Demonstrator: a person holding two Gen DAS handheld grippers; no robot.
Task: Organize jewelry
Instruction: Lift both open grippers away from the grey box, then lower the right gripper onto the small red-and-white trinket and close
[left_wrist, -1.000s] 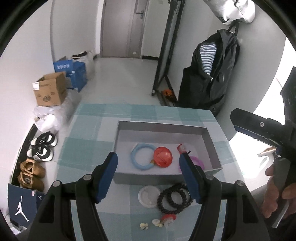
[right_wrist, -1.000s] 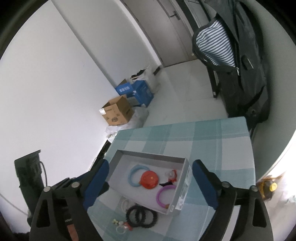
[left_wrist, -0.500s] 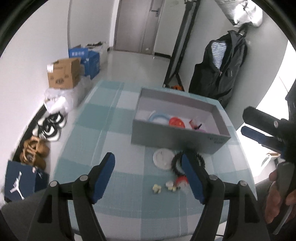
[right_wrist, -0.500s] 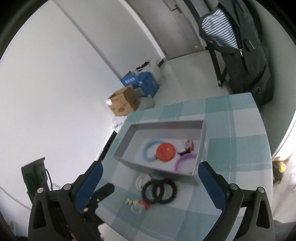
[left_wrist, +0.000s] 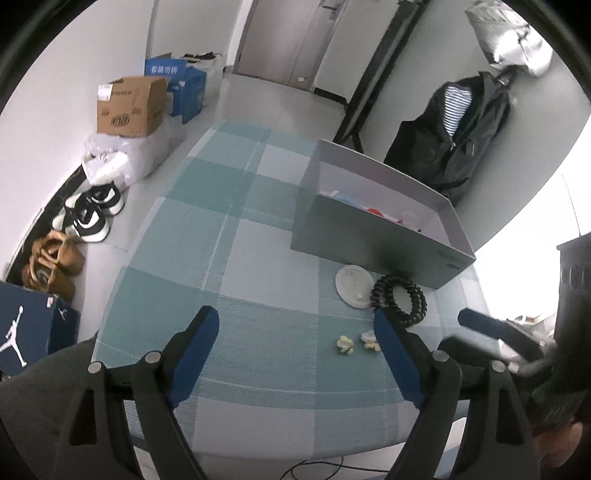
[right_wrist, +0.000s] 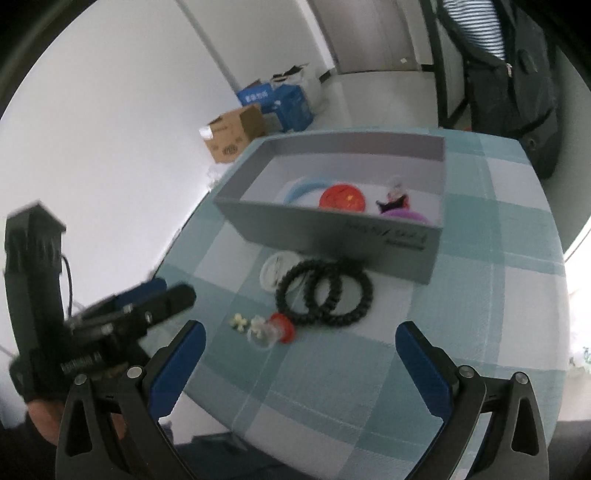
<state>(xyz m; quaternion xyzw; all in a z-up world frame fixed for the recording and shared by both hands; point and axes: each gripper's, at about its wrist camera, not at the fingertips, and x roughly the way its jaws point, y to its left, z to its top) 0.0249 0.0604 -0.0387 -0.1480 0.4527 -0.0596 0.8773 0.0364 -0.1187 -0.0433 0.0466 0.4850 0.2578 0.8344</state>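
Note:
A grey open box (right_wrist: 332, 230) (left_wrist: 373, 240) stands on the checked table. In it lie a light blue ring (right_wrist: 303, 186), a red disc (right_wrist: 342, 197), a purple ring (right_wrist: 406, 215) and a small dark figure (right_wrist: 393, 197). In front of the box lie two black bead bracelets (right_wrist: 325, 291) (left_wrist: 400, 295), a white round lid (right_wrist: 273, 271) (left_wrist: 352, 286), a red-capped clear piece (right_wrist: 273, 332) and small yellowish flower pieces (right_wrist: 239, 321) (left_wrist: 345, 345). My left gripper (left_wrist: 295, 354) is open and empty, low over the near table edge. My right gripper (right_wrist: 299, 354) is open and empty, just in front of the bracelets.
The teal checked tablecloth (left_wrist: 229, 243) covers the table. On the floor at left are cardboard boxes (left_wrist: 129, 107), shoes (left_wrist: 88, 214) and a blue shoebox (left_wrist: 26, 332). A black jacket (left_wrist: 458, 129) hangs at the back right.
Both grippers have pulled back and dropped toward the near table edge. The left one has swung left, so the box and jewelry now sit to its right. Both stay open.

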